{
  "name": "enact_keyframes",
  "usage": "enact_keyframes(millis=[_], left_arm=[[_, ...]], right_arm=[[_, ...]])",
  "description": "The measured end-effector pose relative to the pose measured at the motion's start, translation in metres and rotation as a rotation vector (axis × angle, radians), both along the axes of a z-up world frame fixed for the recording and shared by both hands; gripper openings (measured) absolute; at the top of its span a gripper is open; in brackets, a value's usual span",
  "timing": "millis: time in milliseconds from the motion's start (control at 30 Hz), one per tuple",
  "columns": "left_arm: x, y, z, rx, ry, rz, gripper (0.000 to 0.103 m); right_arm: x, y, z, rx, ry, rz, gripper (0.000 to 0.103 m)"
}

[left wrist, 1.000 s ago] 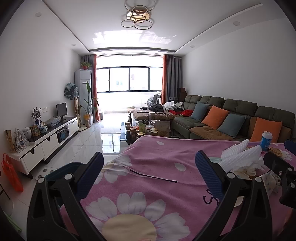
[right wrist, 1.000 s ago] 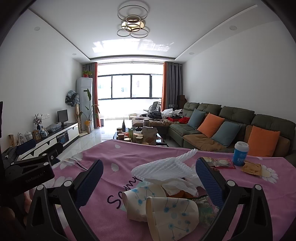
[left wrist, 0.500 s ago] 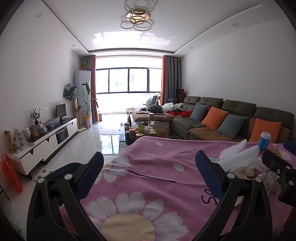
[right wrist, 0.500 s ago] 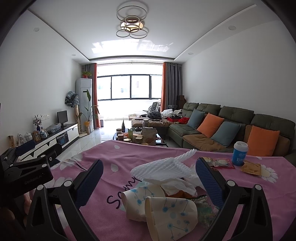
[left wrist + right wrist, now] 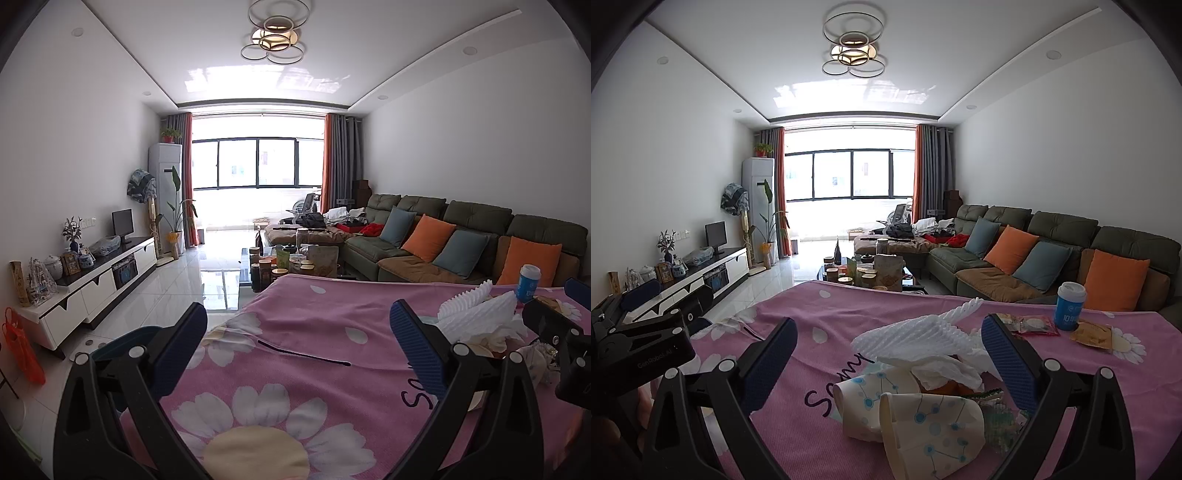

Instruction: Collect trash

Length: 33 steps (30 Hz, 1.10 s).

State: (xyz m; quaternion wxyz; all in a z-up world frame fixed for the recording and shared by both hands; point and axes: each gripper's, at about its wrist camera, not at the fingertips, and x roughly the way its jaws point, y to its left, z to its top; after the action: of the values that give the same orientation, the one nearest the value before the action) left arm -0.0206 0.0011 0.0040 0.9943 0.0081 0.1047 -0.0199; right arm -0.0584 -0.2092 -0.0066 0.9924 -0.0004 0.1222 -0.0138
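A pile of trash lies on the pink flowered tablecloth [image 5: 820,314]: two tipped paper cups [image 5: 923,421], crumpled tissue [image 5: 945,369] and white foam netting [image 5: 916,332]. My right gripper [image 5: 886,354] is open, its jaws standing either side of the pile just in front of it. Snack wrappers [image 5: 1034,325] and a blue cup [image 5: 1069,306] lie further right. My left gripper [image 5: 295,343] is open and empty over bare cloth, left of the pile [image 5: 476,321]. A dark bin [image 5: 122,339] shows beside the table's left edge.
A thin black stick [image 5: 303,353] lies on the cloth ahead of the left gripper. A sofa [image 5: 1052,258] with cushions stands to the right, a cluttered coffee table [image 5: 868,273] beyond the table, a TV cabinet [image 5: 99,280] on the left.
Both views have shifted only slightly; the grippers stay open and nothing on the table has moved.
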Motion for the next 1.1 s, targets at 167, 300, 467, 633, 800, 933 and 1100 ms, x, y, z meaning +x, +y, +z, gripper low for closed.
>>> enact_keyframes(millis=[167,300,467,633,800,933,1100], left_arm=[[-0.0007,0.0008,0.0005,-0.005,0.000,-0.002,0.098],[-0.0016,0.0014,0.0013,-0.006,-0.005,-0.002,0.098],[-0.0018,0.0022,0.0013,-0.006,-0.012,0.000,0.098],[-0.0021,0.0018,0.0016,-0.007,-0.014,-0.002,0.098],[-0.0019,0.0021,0.0017,-0.008,-0.015,-0.004,0.098],[-0.0021,0.0021,0.0015,-0.009,-0.014,-0.003,0.098],[-0.0027,0.0021,0.0013,-0.011,-0.014,-0.004,0.098]], right_arm=[[0.0010,-0.0006,0.0004,0.000,-0.003,-0.002,0.096],[0.0013,-0.0008,0.0005,0.002,-0.002,-0.002,0.096],[0.0009,-0.0004,0.0010,0.000,-0.005,-0.005,0.096],[0.0009,-0.0005,0.0011,0.000,-0.005,-0.004,0.096],[0.0014,-0.0003,0.0010,0.001,-0.004,-0.005,0.096],[0.0012,-0.0004,0.0008,0.000,-0.005,-0.006,0.096],[0.0022,-0.0007,0.0010,0.001,-0.002,-0.004,0.096]])
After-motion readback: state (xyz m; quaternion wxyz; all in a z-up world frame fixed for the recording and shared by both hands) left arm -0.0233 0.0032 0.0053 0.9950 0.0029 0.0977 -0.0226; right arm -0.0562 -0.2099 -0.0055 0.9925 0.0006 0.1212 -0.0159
